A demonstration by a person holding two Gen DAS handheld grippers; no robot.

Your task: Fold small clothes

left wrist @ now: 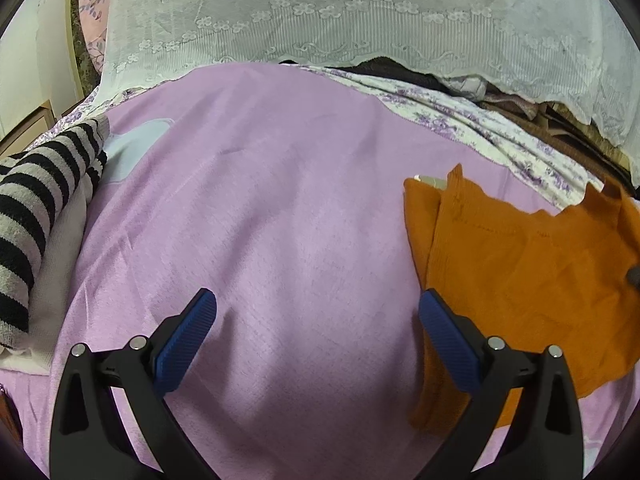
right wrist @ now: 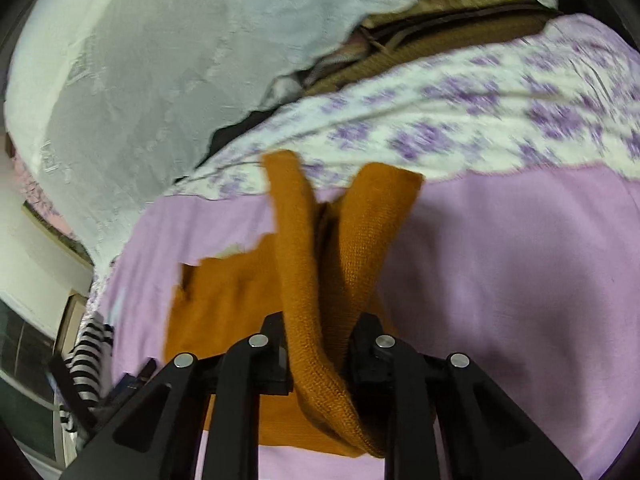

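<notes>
An orange knit garment (left wrist: 520, 264) lies on the pink sheet (left wrist: 280, 220) at the right of the left wrist view. My left gripper (left wrist: 318, 312) is open and empty, hovering over bare pink sheet, its right finger at the garment's left edge. My right gripper (right wrist: 320, 332) is shut on a bunched fold of the orange garment (right wrist: 312, 248), which drapes over and between its fingers; the rest of the garment lies on the sheet below. The right fingertips are hidden by cloth.
A black-and-grey striped garment (left wrist: 36, 216) lies over white cloth at the left. A white lace cover (left wrist: 340, 20) hangs at the back over dark and brown items (left wrist: 560, 112). A floral purple sheet (right wrist: 460, 128) borders the pink sheet.
</notes>
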